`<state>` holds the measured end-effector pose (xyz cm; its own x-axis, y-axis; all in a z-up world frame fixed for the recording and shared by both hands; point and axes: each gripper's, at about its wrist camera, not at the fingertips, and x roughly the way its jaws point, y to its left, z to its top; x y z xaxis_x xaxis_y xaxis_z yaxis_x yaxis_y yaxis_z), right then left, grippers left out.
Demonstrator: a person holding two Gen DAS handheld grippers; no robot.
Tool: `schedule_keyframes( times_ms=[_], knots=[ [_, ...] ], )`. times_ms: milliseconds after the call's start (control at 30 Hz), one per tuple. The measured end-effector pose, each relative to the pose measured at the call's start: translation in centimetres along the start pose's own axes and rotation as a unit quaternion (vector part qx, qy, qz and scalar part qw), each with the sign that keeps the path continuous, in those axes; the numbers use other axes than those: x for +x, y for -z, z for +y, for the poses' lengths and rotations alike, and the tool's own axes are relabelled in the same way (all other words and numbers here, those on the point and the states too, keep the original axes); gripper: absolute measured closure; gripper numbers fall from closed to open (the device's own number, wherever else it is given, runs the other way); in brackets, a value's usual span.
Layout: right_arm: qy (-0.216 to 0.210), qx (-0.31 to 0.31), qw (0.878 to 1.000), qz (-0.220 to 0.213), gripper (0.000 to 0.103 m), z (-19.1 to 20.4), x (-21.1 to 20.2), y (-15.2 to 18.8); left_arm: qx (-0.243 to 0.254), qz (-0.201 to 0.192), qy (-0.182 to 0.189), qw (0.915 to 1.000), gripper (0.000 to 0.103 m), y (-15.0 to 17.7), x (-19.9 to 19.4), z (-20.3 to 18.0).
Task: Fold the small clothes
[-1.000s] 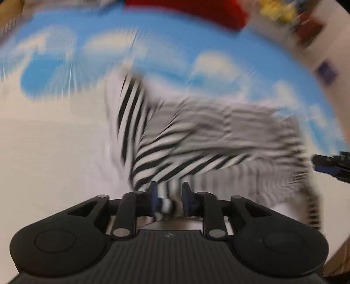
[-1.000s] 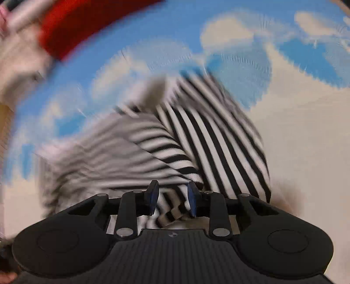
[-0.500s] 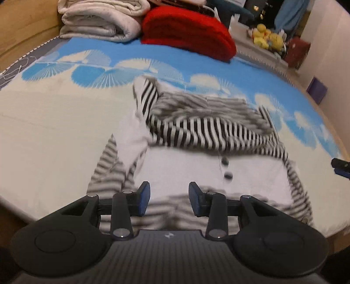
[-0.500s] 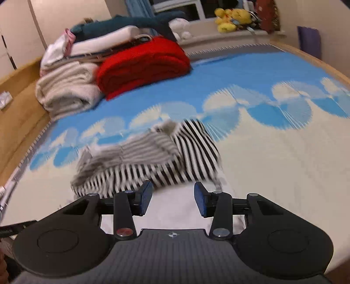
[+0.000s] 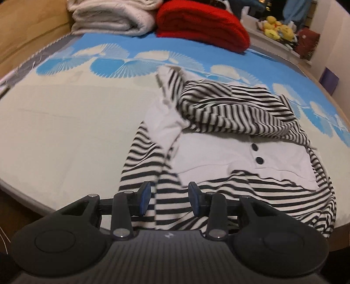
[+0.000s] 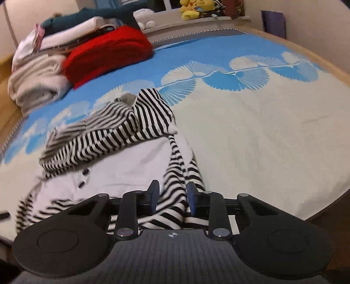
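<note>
A small black-and-white striped garment (image 5: 229, 113) with a white front panel and two dark buttons (image 5: 257, 154) lies on the bed, its far part folded toward me over the white panel. It also shows in the right wrist view (image 6: 113, 131). My left gripper (image 5: 169, 201) is open over a striped sleeve (image 5: 148, 157) at the garment's near left edge. My right gripper (image 6: 170, 194) is open over the other striped sleeve (image 6: 177, 174) at the near right edge. Neither gripper holds cloth.
The bed cover (image 5: 65, 122) is cream with a blue fan pattern. A folded red blanket (image 5: 201, 24) and beige blankets (image 5: 111, 17) are stacked at the far end. Yellow plush toys (image 6: 194, 7) sit on a shelf. The bed's near edge runs just below both grippers.
Both grippers let go of the striped cloth, opened and pulled back toward the near edge of the bed. The garment's far part now lies folded over the white panel.
</note>
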<state>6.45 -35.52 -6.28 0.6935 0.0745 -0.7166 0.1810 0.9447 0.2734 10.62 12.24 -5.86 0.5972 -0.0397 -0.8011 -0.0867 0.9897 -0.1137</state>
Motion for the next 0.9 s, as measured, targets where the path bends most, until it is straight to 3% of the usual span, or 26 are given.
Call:
schedule_keyframes(
  times_ms=[100,167,267,333,467,600,800,900],
  knots=[
    [0.008,0.003,1.0,0.013,0.076,-0.5,0.8,0.3,-0.078,0.015,0.012,0.9968,0.062,-0.3,0.5,3.1],
    [0.012,0.016,1.0,0.022,0.075,-1.1,1.4,0.3,-0.146,0.038,0.024,0.9883,0.062,-0.4,1.4,5.5],
    [0.016,0.04,0.998,0.037,0.075,-2.1,2.2,0.5,-0.21,0.067,0.033,0.9748,0.062,-0.1,2.8,7.6],
    [0.01,0.054,0.997,0.051,0.073,-2.7,2.9,0.6,-0.222,0.078,0.028,0.9715,0.062,0.0,3.4,7.9],
    [0.02,0.073,0.995,0.07,0.058,-3.6,4.1,0.9,-0.228,0.085,0.014,0.9698,0.061,0.0,3.9,8.0],
    [0.021,0.097,0.989,0.107,0.057,-4.5,5.7,1.4,-0.248,0.094,-0.008,0.9642,0.061,0.3,4.0,8.5],
    [0.013,0.086,0.986,0.144,0.056,-4.1,7.0,2.0,-0.231,0.107,-0.011,0.967,0.059,0.6,4.2,8.0],
    [0.011,0.082,0.986,0.147,0.055,-3.9,7.0,2.0,-0.239,0.074,0.004,0.9681,0.059,0.4,3.4,8.0]
  ],
)
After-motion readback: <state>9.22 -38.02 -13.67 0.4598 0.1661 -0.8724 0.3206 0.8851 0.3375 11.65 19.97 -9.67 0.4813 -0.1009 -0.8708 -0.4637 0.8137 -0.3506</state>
